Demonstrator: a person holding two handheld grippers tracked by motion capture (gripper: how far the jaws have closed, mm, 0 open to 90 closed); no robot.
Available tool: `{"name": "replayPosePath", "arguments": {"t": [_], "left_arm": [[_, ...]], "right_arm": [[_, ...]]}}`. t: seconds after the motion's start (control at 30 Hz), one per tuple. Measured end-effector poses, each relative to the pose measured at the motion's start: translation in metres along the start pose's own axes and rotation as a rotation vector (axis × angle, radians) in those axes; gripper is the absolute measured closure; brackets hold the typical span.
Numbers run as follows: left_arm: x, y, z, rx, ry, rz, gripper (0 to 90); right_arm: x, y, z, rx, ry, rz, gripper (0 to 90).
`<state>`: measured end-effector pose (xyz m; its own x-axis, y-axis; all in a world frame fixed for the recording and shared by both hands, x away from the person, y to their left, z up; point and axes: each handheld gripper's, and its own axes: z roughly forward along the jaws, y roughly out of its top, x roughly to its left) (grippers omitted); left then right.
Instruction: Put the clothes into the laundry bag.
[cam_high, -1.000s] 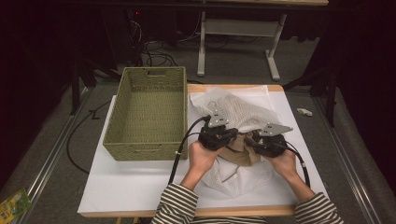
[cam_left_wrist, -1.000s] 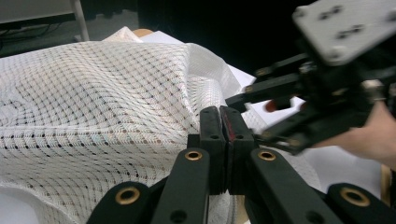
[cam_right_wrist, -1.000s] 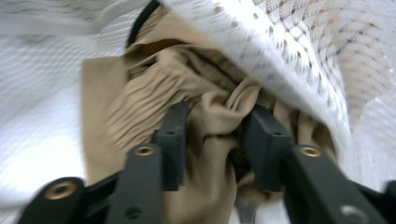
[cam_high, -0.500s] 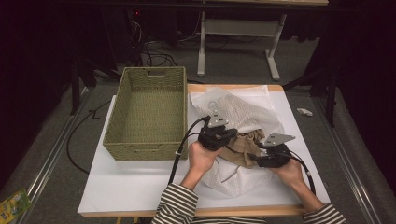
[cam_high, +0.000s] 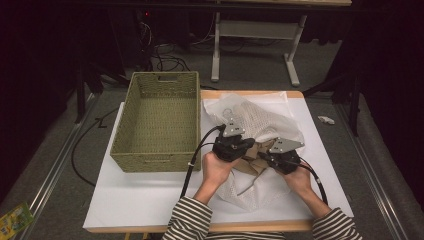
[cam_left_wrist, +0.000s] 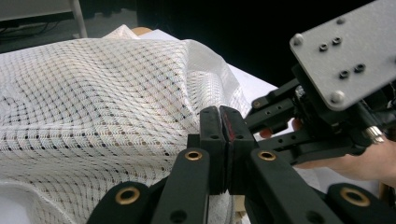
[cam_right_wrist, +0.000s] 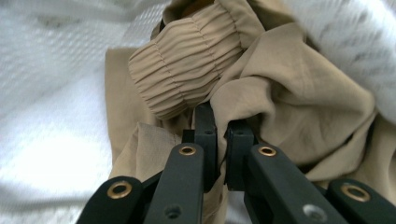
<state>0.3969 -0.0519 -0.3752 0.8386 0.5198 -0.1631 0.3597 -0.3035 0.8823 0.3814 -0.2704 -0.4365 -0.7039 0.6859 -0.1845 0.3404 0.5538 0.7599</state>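
Two grippers at work over white mesh laundry bag (cam_high: 260, 122), lying on white table cover (cam_high: 140, 200) just right of woven green basket (cam_high: 160, 125).

Left gripper (cam_left_wrist: 223, 135): jaws clenched together, pads meeting; mesh of bag bunched against tips, a pinch of it apparently caught between pads. Seen from above at near edge of bag, left hand (cam_high: 216, 167) behind it. Cable trailing down toward table front.

Right gripper (cam_right_wrist: 223, 140): jaws just closing, now clamped on fold of tan garment (cam_right_wrist: 280, 93), right below its ribbed elastic cuff (cam_right_wrist: 187, 77). Cloth pinched between pads, gap almost nil. From above, right gripper sits just right of left one, nearly touching, right hand (cam_high: 300, 180) behind it.

Tan garment: crumpled, lying at mouth of mesh bag between both grippers, part under mesh, part out on bag's lower flap. Drawstring of bag loose on flap near person's side.

Basket: standing empty, touching or just beside bag's left edge; cannot tell which.

Small white scrap (cam_high: 325, 120) on floor, well apart, beyond right table edge. Striped sleeves at bottom of high view.
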Motion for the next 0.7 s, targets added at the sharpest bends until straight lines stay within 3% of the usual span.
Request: {"name": "replayPosePath", "arguments": {"t": [0.17,0.3,0.53,0.7], "left_arm": [[0.0,0.001,-0.002,-0.006,-0.004,-0.004,88.8],[-0.001,0.001,-0.002,-0.011,-0.017,-0.004,88.8],[-0.001,0.001,-0.005,-0.02,-0.018,-0.008,88.8],[0.002,0.001,-0.006,-0.016,-0.005,-0.011,88.8]], "right_arm": [[-0.001,0.007,0.006,-0.011,-0.014,0.029,87.1],[-0.008,0.011,0.017,-0.009,-0.057,0.028,87.1],[-0.034,-0.002,0.045,0.06,-0.115,0.125,86.6],[-0.029,-0.001,0.033,0.043,-0.086,0.118,70.8]]}}
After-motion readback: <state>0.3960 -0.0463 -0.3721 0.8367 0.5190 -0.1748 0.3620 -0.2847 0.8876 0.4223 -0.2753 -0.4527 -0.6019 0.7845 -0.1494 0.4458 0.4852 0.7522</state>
